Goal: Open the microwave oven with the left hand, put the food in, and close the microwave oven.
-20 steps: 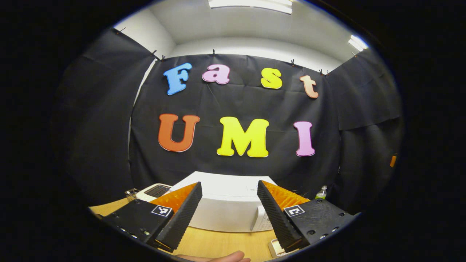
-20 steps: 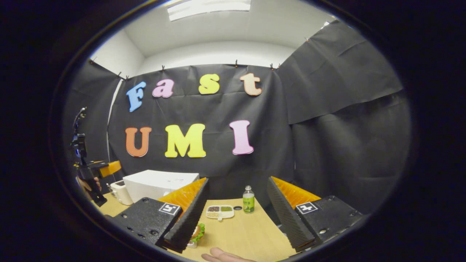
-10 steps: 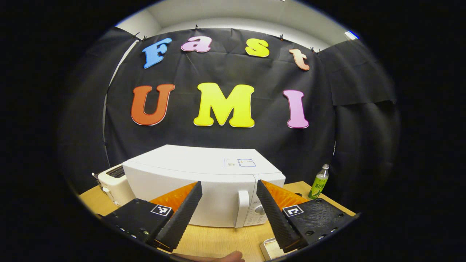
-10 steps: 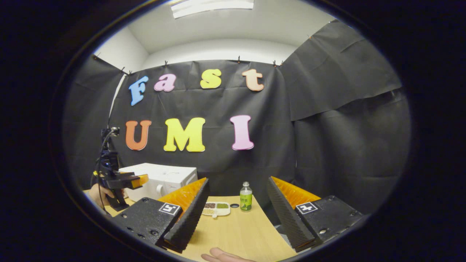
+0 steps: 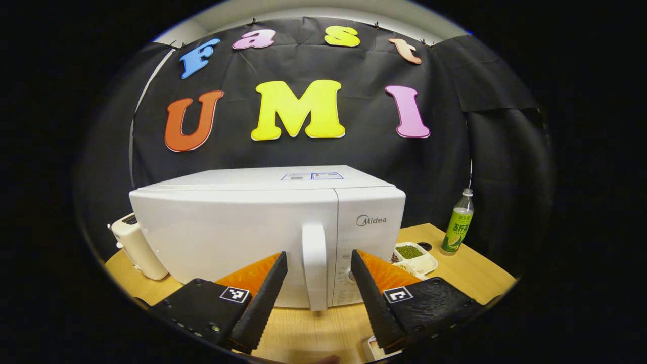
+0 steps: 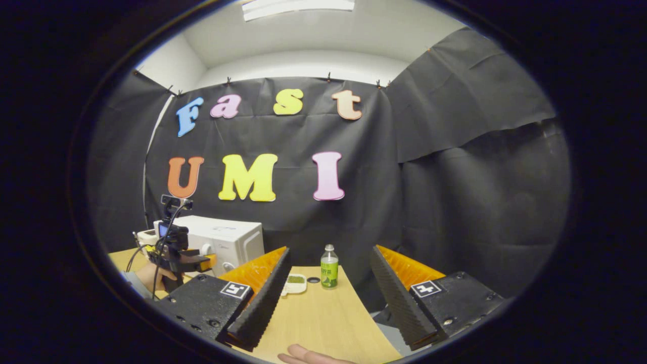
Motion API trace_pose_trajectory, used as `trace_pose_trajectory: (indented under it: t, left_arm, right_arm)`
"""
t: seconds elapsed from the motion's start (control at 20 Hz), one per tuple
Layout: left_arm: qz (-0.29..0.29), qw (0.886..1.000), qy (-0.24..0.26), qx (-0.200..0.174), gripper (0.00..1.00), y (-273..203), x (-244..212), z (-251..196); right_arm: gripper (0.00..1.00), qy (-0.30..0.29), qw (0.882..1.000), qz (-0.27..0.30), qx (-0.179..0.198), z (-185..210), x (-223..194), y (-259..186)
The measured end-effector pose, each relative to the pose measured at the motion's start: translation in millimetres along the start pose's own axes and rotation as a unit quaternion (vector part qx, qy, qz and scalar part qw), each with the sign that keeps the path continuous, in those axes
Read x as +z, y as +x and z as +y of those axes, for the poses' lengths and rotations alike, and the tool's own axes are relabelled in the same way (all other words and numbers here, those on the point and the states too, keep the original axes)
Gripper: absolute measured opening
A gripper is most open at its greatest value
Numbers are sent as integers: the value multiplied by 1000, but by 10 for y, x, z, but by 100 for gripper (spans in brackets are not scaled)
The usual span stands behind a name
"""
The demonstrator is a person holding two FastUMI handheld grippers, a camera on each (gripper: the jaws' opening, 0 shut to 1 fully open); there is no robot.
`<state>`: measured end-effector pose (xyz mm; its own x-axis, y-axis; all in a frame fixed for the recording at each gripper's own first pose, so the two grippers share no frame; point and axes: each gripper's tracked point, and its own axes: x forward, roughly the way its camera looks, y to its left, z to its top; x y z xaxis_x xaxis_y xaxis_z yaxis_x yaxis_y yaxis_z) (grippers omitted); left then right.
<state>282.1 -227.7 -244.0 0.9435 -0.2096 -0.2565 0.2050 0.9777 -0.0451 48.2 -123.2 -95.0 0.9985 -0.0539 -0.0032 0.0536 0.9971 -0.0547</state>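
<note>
None of the three steps is done: the microwave oven door is closed and no food is inside.

In the left gripper view, the left hand-held gripper [image 5: 317,283] has its fingers apart, one on each side of the white door handle [image 5: 315,265] of the microwave oven [image 5: 242,227], near it but not clamped; a toaster [image 5: 135,245], a bottle [image 5: 457,222] and a small tray [image 5: 414,257] stand on the counter [image 5: 465,273]. In the right gripper view, the right hand-held gripper [image 6: 327,288] is open too and holds nothing, over the bare counter [image 6: 323,323], well apart from the oven [image 6: 227,240]. Opening, loading and closing are all left, I think.
</note>
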Motion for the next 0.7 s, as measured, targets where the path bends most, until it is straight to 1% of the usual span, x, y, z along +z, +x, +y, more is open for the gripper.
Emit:
trace_pose_trajectory:
  t: [0.05, 0.15, 0.2, 0.25, 0.3, 0.35, 0.4, 0.45, 0.55, 0.6, 0.65, 0.7]
  left_arm:
    - [4, 1000, -5, 0, 73, 7, -39, -14]
    - [1, 1000, 0, -2, 68, 57, -48, -58]
    - [-4, 1000, 12, 12, 67, 135, -43, 18]
    - [1, 999, 19, 28, 57, 109, -56, 117]
    - [-7, 999, 18, 28, 55, 97, -40, 111]
    - [-4, 999, 23, 32, 32, 122, -73, 105]
    - [-8, 999, 26, 32, 33, 81, -63, 97]
    - [-9, 999, 22, 32, 30, 81, -68, 110]
    - [-12, 999, 2, 35, 23, 92, -74, 124]
    - [-13, 999, 2, 37, 23, 62, -55, 118]
    - [-14, 999, 6, 40, 18, 86, -56, 115]
    - [-15, 999, 9, 38, 18, 47, -62, 115]
  right_arm:
    - [91, 3, 1000, 3, 1, 1, -39, 3]
    - [91, 6, 1000, 10, 1, -27, -109, 33]
    - [100, 9, 1000, 12, 0, -40, -129, 49]
    - [100, 12, 1000, 17, -2, -57, -168, 70]
    - [100, 14, 1000, 21, -3, -66, -203, 78]
    - [100, 15, 1000, 25, -3, -68, -236, 72]
    - [100, 17, 999, 28, -3, -75, -251, 72]
    - [100, 18, 999, 28, -4, -83, -261, 67]
    - [100, 18, 999, 30, -3, -91, -263, 42]
    - [100, 18, 999, 30, -4, -91, -261, 28]
    - [100, 19, 999, 32, -3, -86, -271, 0]
    - [100, 20, 999, 32, -1, -75, -258, -34]
